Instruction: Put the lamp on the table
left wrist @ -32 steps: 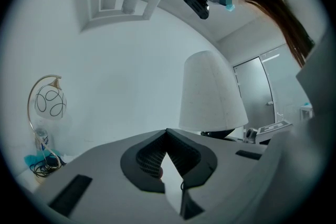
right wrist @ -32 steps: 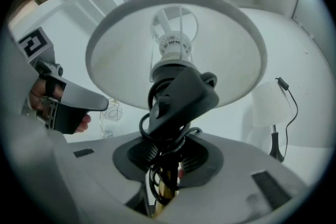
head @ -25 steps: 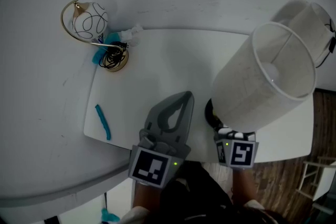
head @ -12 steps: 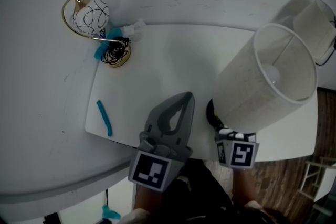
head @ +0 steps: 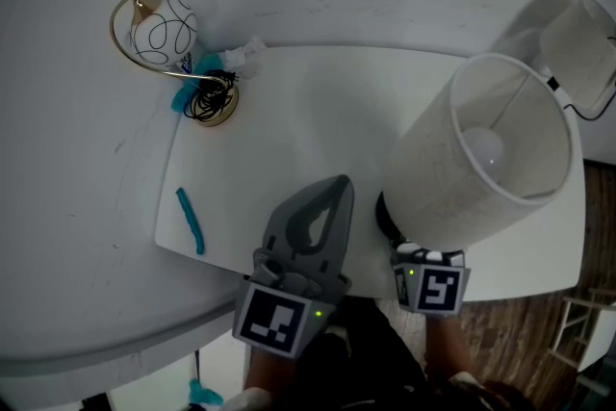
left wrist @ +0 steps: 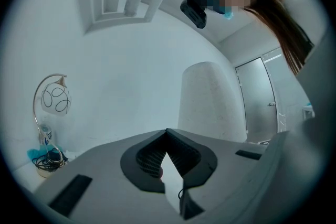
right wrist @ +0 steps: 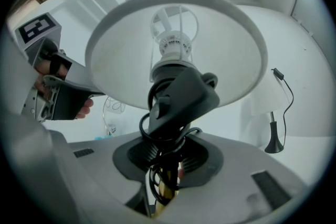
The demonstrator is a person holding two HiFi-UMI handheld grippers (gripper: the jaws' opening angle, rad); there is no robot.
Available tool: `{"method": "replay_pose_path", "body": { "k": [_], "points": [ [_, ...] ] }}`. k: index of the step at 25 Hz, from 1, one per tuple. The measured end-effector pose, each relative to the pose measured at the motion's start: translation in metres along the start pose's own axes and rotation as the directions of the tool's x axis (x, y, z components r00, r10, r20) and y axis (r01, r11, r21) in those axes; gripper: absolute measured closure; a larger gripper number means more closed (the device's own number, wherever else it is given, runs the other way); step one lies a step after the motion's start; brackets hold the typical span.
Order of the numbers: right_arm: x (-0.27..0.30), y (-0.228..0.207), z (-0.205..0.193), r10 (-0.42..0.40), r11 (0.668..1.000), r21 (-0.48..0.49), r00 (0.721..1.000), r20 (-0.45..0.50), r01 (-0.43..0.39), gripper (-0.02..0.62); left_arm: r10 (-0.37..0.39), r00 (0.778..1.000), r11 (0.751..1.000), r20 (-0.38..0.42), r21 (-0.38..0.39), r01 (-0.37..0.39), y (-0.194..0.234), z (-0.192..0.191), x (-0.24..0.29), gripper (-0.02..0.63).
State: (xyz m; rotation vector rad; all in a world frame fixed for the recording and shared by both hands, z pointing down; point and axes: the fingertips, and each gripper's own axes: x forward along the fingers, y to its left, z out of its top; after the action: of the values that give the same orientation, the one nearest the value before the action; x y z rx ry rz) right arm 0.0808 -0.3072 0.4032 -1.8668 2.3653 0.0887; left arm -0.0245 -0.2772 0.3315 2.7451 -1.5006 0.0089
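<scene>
Mid-carry, by the look of the pose: grasping the table lamp with the tall white textured fabric drum shade [head: 462, 168] in the right hand-held gripper [right wrist: 165, 157]. Clamped on a thin brass-coloured stem wound with black cord, just below a black plastic bulb socket. Held tilted above the near right part of the smooth white rectangular desk [head: 289, 101], with the open shade mouth leaning up and to the right and a frosted bulb visible inside. Not yet standing. No foot of the lamp visible in any view, so no telling how near the desktop.

Clenched on nothing: the left hand-held gripper [head: 339, 183], grey tips pressed together, hovering level over the near middle of the desk, just beside the lamp.

Next move, as a judgement: swinging the stem upright, lowering to a flat seat on bare desktop, then releasing. Plenty of bare surface towards the middle. Worth keeping off the near edge and away from the second white-shaded lamp with black foot and cord [head: 577, 34] at the far right. Probably top-heavy, with so wide a shade on so thin a stem. Some risk of twisting on the smooth cord wraps under the pads.

Elsewhere: a small lamp with a white globe scribbled in black lines inside a gold metal arc [head: 164, 32] at the desk's far left corner, with black cable coiled on its round base. Also a short teal strip [head: 190, 221] lying flat near the left edge, well apart from both grippers.
</scene>
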Motion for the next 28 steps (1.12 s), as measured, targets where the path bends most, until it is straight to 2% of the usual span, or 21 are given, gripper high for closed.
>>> {"method": "replay_pose_path", "body": {
  "k": [28],
  "points": [
    [-0.003,0.013,-0.022,0.032,0.999,-0.004,0.999,-0.024,-0.032,0.491,0.017,1.000,1.000,-0.015,-0.008,-0.017,0.004,-0.013,-0.002,0.607]
  ]
}}
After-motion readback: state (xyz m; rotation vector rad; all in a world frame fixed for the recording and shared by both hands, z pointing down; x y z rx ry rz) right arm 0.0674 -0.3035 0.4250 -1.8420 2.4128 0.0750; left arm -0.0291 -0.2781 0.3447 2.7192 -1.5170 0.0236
